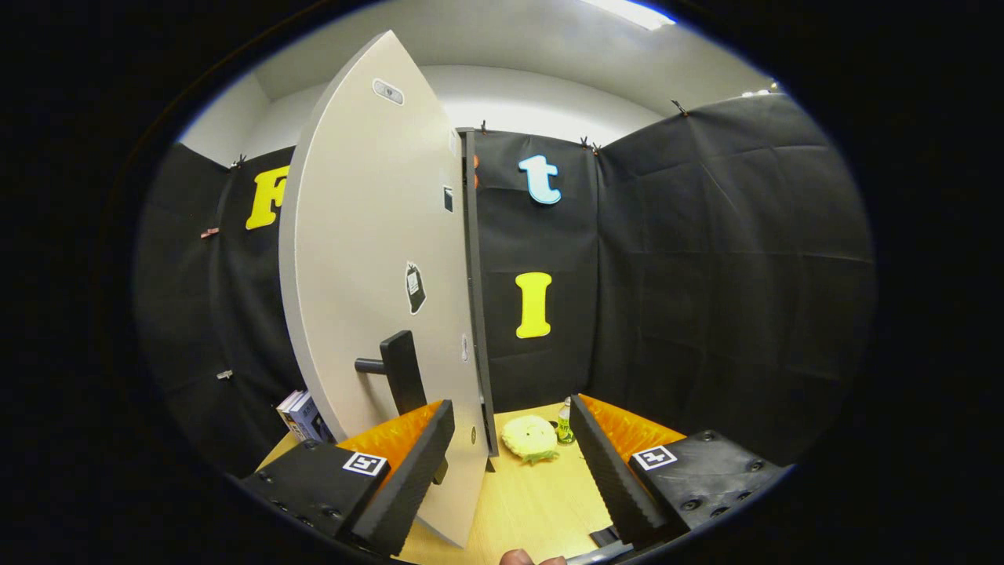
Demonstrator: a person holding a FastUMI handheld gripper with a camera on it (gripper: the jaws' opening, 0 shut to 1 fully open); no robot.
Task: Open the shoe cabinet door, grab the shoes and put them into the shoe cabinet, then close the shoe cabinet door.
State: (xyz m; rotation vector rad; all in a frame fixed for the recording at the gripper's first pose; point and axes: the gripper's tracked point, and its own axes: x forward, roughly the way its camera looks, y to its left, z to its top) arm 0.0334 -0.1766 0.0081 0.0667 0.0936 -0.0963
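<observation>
**Cabinet door edge between spread fingers**

Gripper (514, 463) wide open, gripping nothing. Pale grey flat shoe cabinet door (369, 259), black bar handle (396, 373) on its face, standing edge-on just inside the left finger. Beyond, on light wooden tabletop (525, 502): yellow round plush toy (529, 438), small green bottle (564, 422).

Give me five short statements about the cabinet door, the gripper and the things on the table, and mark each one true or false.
1. The cabinet door stands open, its free edge between the fingers. True.
2. The gripper is shut on the door handle. False: the fingers are spread apart, and the handle lies just beyond the left finger.
3. A yellow round thing lies on the table ahead of the fingers. True.
4. A small bottle stands left of the door. False: it stands right of the door, beside the yellow thing.
5. Books stand left of the door. True.
</observation>
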